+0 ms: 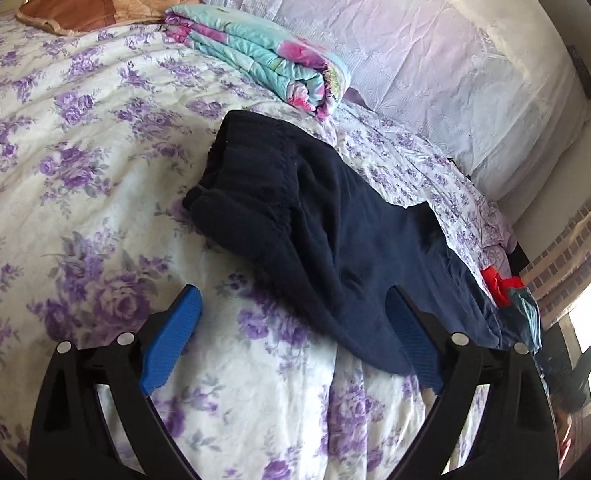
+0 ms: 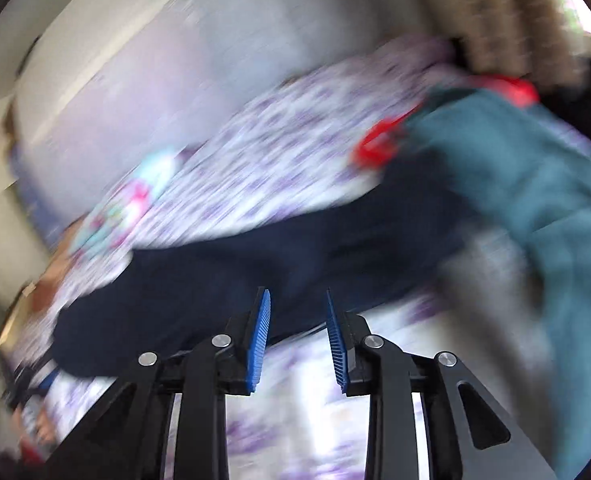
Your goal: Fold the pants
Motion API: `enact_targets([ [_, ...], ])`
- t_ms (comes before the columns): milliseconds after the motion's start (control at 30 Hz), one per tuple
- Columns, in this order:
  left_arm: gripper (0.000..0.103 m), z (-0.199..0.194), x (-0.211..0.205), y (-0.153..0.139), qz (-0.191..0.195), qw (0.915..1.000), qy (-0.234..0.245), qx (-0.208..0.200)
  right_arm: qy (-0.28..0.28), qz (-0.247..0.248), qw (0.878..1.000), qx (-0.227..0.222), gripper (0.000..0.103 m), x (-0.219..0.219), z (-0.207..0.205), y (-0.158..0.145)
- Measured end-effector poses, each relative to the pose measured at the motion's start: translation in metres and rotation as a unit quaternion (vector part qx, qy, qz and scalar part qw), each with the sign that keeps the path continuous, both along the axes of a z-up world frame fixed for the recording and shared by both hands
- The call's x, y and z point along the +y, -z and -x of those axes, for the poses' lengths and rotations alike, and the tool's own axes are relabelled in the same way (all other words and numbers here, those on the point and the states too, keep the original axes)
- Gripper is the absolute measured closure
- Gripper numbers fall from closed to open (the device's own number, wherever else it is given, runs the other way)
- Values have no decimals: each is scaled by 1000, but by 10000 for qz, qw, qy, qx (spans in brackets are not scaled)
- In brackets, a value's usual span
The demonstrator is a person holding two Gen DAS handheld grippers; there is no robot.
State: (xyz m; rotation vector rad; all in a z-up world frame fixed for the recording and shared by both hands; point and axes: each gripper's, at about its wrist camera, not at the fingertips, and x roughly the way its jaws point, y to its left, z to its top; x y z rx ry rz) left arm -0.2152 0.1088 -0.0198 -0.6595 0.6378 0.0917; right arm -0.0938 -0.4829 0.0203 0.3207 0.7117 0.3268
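Between the blue ribbed pads of the left gripper (image 1: 293, 344), spread wide and angled downward, only bedding is seen; nothing is clamped. Dark navy fleece pants (image 1: 315, 216) lie rumpled on the purple-rose floral white bedspread (image 1: 75, 168). The right gripper (image 2: 298, 340) is seen narrowly parted and empty, over blurred pants. No writing is legible.
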Motion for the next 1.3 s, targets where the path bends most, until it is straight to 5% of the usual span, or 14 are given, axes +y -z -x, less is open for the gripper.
enact_targets([
  [167, 15, -7, 4, -1, 173, 9998, 42, 48, 152, -477, 9982, 321, 75, 3, -23, 26],
  [300, 75, -17, 8, 5, 331, 9991, 208, 135, 533, -1206, 9901, 470, 76, -33, -34, 37],
  [333, 77, -17, 9, 8, 504, 9983, 260, 112, 566, -1331, 9883, 480, 76, -37, -31, 39],
  [467, 78, -12, 8, 8, 624, 9979, 184, 18, 788, -1896, 9768, 602, 76, -53, -42, 46],
  [567, 78, -13, 7, 8, 600, 9980, 201, 65, 967, -1855, 9760, 609, 76, -68, -32, 48],
  [633, 64, -13, 9, 9, 732, 9971, 194, 71, 1009, -1840, 9760, 580, 74, -71, -26, 47],
  [833, 46, -17, 0, 6, 630, 9976, 283, 23, 1181, -1722, 9757, 660, 74, -84, -23, 49],
  [1000, 45, -24, -1, 7, 564, 9980, 280, 92, 1114, -1699, 9765, 717, 79, -85, -46, 54],
  [1033, 46, -24, 1, 8, 634, 9976, 274, 92, 1092, -1697, 9769, 708, 94, -84, -50, 56],
  [1300, 52, -14, 25, 9, 1387, 9901, 217, 26, 882, -1772, 9802, -5, 101, -76, -40, 25],
])
